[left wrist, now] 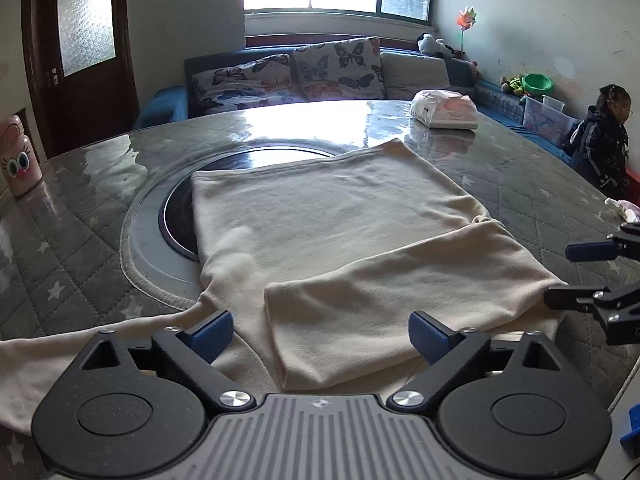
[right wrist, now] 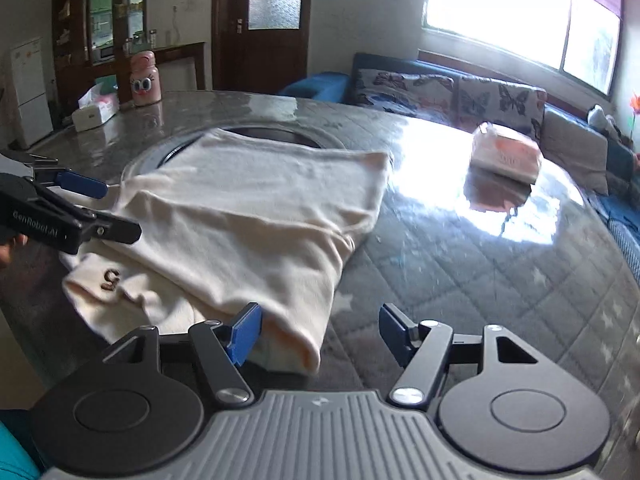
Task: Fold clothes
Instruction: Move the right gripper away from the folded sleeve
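Blue-padded left hand-held gripper (left wrist: 320,338) hovers released over a cream sweater (left wrist: 340,220) lying partly folded on the quilted tabletop (left wrist: 540,200). At the sweater's right edge, the right hand-held gripper (right wrist: 320,334) is spread, grasping nothing.

Left gripper (left wrist: 321,338): a black frame, and blue pads tip both jaws. Behind the jaws sit two round black housings, silver screw heads at the link pivots, and a ribbed grey plate between them with a small crosshair mark. Right gripper (right wrist: 318,332): the same black-and-blue build, same grey ribs. White "GenRobot.AI" lettering runs along the left gripper's black arm.
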Tool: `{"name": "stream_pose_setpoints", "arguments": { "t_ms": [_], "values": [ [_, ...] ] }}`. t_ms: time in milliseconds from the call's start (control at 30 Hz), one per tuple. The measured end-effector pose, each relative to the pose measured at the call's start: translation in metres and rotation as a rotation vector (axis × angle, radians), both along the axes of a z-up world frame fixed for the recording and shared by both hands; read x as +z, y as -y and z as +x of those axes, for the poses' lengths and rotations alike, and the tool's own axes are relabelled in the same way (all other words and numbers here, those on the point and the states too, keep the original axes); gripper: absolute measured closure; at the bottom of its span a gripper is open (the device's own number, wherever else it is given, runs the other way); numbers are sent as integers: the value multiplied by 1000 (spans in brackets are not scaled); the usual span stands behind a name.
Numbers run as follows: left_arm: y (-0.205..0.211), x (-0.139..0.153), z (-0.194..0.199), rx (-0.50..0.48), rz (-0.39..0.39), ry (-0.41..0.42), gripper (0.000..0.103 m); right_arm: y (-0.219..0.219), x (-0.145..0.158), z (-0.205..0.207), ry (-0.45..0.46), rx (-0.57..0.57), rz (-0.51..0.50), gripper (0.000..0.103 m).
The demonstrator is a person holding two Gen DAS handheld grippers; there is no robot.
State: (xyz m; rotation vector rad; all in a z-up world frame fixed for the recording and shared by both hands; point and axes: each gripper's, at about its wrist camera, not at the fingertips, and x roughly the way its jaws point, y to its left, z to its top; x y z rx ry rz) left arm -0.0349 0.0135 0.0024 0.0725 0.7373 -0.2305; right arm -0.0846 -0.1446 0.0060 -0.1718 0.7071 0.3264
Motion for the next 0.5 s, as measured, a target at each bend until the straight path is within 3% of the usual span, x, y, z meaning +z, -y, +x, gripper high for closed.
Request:
{"name": "stream_pose_setpoints", "arguments": {
  "t_ms": [167,333,467,500],
  "values": [
    [0,-8,3,10,32,-9,16,12,-11,-2,-7,-62,11,35],
    [-7,-11,4,32,56,-18,18,25,-4,-6,-6,-110,15,35],
    [-10,-4,5,64,61,8,18,29,11,-3,24,-97,41,44],
    [-10,-2,5,68,57,17,20,28,15,1,32,-85,52,50]
  ]
}}
